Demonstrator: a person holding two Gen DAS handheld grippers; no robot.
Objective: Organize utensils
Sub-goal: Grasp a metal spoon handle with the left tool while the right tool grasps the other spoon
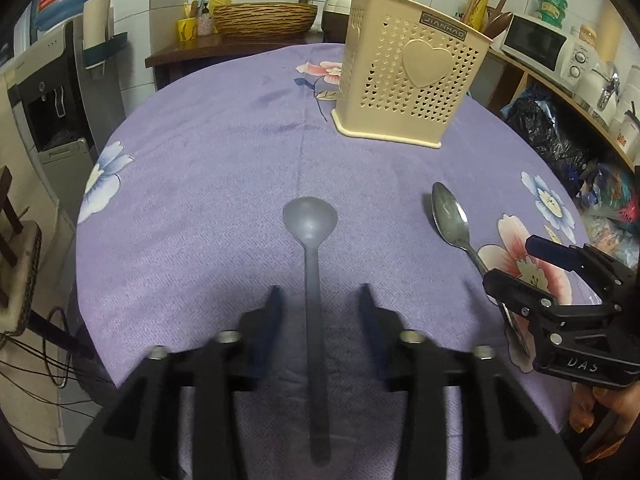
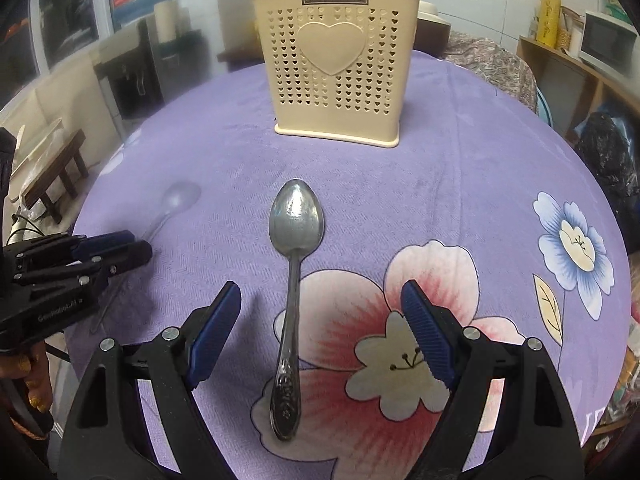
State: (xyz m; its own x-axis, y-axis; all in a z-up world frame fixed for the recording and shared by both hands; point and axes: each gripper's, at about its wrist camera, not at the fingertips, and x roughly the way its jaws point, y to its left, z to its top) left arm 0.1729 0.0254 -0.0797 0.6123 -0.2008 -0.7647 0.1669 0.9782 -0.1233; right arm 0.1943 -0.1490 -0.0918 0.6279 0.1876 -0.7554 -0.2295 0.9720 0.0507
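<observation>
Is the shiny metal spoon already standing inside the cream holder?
No, the metal spoon lies flat on the purple tablecloth, in front of the cream holder.

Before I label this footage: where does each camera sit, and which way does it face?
Left wrist: on the left tongs, angled down along them at the grey plastic spoon lying between their open fingers; the right tongs and a hand show at right.
Right wrist: on the right tongs, angled down at the metal spoon; the left tongs show at left.
Shared: both spoons, the cream utensil holder, the purple floral tablecloth.
</observation>
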